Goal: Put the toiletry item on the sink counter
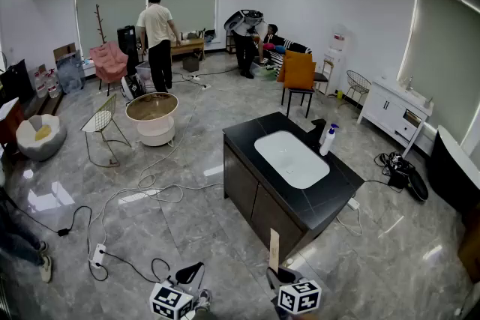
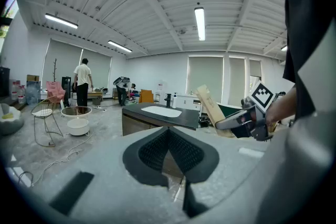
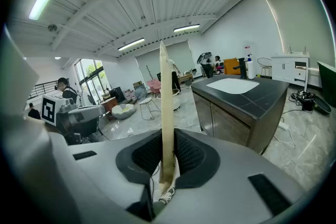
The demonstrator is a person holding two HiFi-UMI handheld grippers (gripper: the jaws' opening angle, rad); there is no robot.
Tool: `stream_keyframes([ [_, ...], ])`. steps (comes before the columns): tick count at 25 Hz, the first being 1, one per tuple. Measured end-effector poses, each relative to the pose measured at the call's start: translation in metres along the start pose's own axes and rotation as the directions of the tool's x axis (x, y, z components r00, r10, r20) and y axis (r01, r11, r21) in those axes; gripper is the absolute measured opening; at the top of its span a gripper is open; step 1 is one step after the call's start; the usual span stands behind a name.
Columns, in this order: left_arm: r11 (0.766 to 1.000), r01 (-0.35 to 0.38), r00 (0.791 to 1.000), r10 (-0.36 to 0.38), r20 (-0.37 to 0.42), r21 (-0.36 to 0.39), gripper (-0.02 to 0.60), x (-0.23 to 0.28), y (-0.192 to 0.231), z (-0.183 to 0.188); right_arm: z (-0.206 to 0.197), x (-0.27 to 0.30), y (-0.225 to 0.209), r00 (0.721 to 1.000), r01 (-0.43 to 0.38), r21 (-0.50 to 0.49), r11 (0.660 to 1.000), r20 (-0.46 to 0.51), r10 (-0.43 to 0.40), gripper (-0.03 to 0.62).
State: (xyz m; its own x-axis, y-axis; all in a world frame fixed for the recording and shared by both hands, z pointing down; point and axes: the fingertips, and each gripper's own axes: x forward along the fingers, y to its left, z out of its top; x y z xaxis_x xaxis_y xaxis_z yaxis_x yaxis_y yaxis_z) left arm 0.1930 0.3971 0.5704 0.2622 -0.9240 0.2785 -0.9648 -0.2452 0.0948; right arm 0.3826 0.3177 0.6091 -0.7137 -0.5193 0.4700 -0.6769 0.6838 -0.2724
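Observation:
The black sink counter [image 1: 247, 140] with a white basin [image 1: 291, 158] stands in the middle of the room. A white pump bottle [image 1: 327, 139] and a black faucet [image 1: 316, 130] are at its far edge. My right gripper [image 1: 276, 275] is low in the head view, just short of the counter's near corner. It is shut on the toiletry item [image 1: 274, 249], a long flat tan piece that stands upright. The right gripper view shows the item [image 3: 166, 123] edge-on between the pads. My left gripper [image 1: 192, 271] is beside it, its pads [image 2: 157, 152] together with nothing between them.
Cables and a power strip [image 1: 97, 255] trail over the glossy floor to the left. A round white table [image 1: 152, 117] and a wire chair [image 1: 103, 125] stand beyond them. Two people [image 1: 157, 37] are at the back wall. An orange chair [image 1: 298, 75] and a white cabinet [image 1: 390, 112] are on the right.

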Motion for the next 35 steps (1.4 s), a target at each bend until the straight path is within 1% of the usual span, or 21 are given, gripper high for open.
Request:
stream_keyframes([
  [5, 1.0, 0.0, 1.0, 0.001, 0.004, -0.025, 0.009, -0.01, -0.004, -0.007, -0.006, -0.006, -0.002, 1.0, 0.012, 0.002, 1.0, -0.003, -0.012, 0.052],
  [8, 1.0, -0.009, 1.0, 0.009, 0.001, -0.024, 0.009, -0.012, -0.002, -0.009, -0.006, -0.003, 0.0, 1.0, 0.01, -0.004, 1.0, -0.009, -0.01, 0.052],
  [12, 1.0, -0.01, 1.0, 0.01, 0.002, -0.027, 0.009, -0.008, 0.006, -0.01, 0.001, 0.009, 0.001, 1.0, 0.01, -0.001, 1.0, -0.007, -0.01, 0.052],
  [15, 1.0, -0.004, 1.0, 0.004, 0.007, -0.03, 0.009, -0.002, 0.02, -0.007, 0.015, 0.024, 0.006, 1.0, 0.012, 0.008, 1.0, 0.016, -0.012, 0.054],
  [18, 1.0, 0.008, 1.0, -0.007, 0.024, -0.016, 0.009, 0.007, 0.04, -0.002, 0.031, 0.042, 0.01, 0.999, 0.009, 0.029, 1.0, 0.04, -0.01, 0.054],
  [21, 0.999, 0.015, 1.0, -0.014, 0.019, -0.029, 0.009, 0.016, 0.061, 0.007, 0.045, 0.063, 0.01, 0.998, 0.014, 0.056, 0.998, 0.062, -0.018, 0.054],
  [25, 0.999, 0.036, 0.999, -0.036, 0.028, -0.016, 0.009, 0.031, 0.096, 0.022, 0.068, 0.096, 0.015, 0.996, 0.024, 0.077, 0.997, 0.081, -0.03, 0.054],
  [28, 0.998, 0.061, 0.998, -0.061, 0.032, -0.008, 0.009, 0.041, 0.125, 0.029, 0.084, 0.12, 0.023, 0.994, 0.043, 0.084, 0.996, 0.095, -0.051, 0.054],
  [32, 0.995, 0.097, 0.992, -0.098, 0.075, 0.015, 0.009, 0.056, 0.163, 0.037, 0.1, 0.152, 0.034, 0.99, 0.07, 0.099, 0.993, 0.113, -0.081, 0.054],
  [35, 0.993, 0.118, 0.99, -0.119, 0.073, 0.026, 0.009, 0.066, 0.187, 0.039, 0.106, 0.172, 0.039, 0.987, 0.086, 0.12, 0.989, 0.125, -0.101, 0.054],
])
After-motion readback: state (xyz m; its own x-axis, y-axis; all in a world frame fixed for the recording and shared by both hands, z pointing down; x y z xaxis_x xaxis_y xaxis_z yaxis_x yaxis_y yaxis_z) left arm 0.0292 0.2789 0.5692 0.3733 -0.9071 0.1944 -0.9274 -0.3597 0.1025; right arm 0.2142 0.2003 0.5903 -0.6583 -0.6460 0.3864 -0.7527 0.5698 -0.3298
